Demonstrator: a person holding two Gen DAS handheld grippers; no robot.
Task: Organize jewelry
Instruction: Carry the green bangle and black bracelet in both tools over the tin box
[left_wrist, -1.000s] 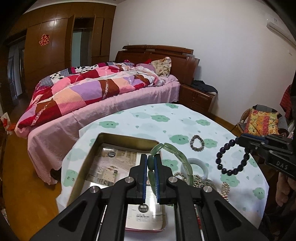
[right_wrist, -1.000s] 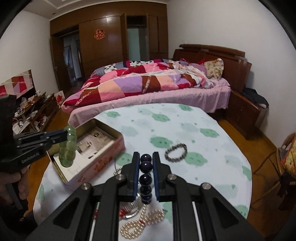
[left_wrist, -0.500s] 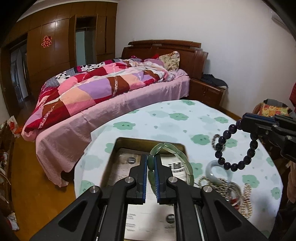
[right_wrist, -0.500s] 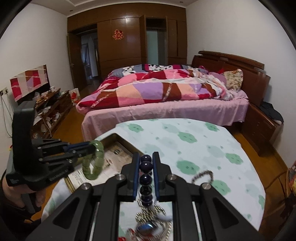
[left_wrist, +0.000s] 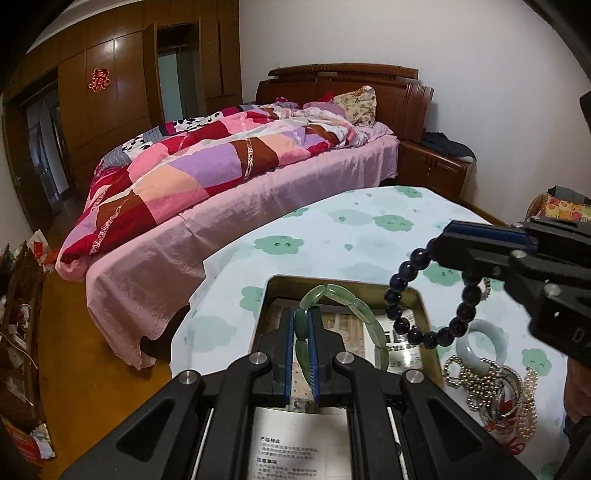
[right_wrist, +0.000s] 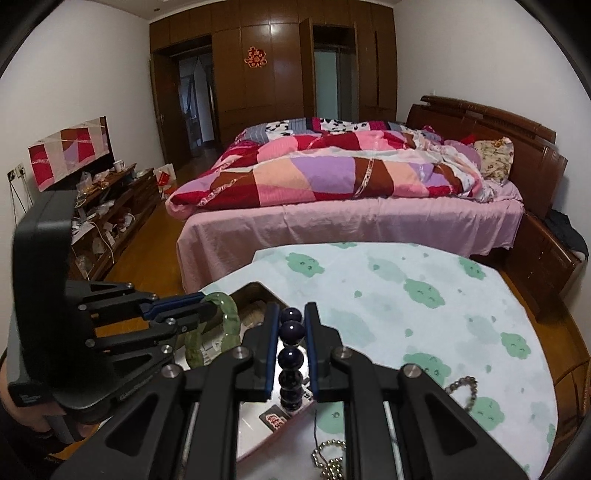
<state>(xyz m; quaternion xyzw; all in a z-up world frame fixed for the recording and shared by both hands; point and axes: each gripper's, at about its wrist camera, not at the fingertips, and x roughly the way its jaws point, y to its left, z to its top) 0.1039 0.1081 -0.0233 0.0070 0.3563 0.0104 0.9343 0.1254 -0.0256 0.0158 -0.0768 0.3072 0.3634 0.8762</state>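
Left gripper (left_wrist: 303, 334): jaws nearly closed, they pinch the green jade bracelet (left_wrist: 345, 314) by one or two of its flat segments; the rest of the loop stands out ahead of the tips, in the lower middle of the left wrist view.

Right gripper (right_wrist: 290, 334): jaws narrow, they clamp the dark bead bracelet (right_wrist: 290, 356) on its round beads; in the left wrist view the loop hangs free under the tips, at the right of the frame.

Metal tin (left_wrist: 419, 301): open, paper leaflets inside; it lies on the cloud-print tablecloth (left_wrist: 343, 236). Both bracelets are in the air above it, the green one over the middle, the dark one over its right rim.

Pile of other jewelry (left_wrist: 491, 380): pearls, metal beads and a pale bangle (left_wrist: 480, 341), just beside the tin, lower right of the left wrist view.

Green bracelet, handling: I judge that the stone pieces are hard and rather heavy, strung on elastic, so the loop is floppy. It may chip if it is dropped on the metal. Best hold is flat across one segment, as now.

Dark bracelet, handling: the beads look smooth and glossy, so they can probably roll out between the pads. A hold on the gap between two beads seems safer than on the crown of one bead.

Release: I think low over the tin, because the loops swing.
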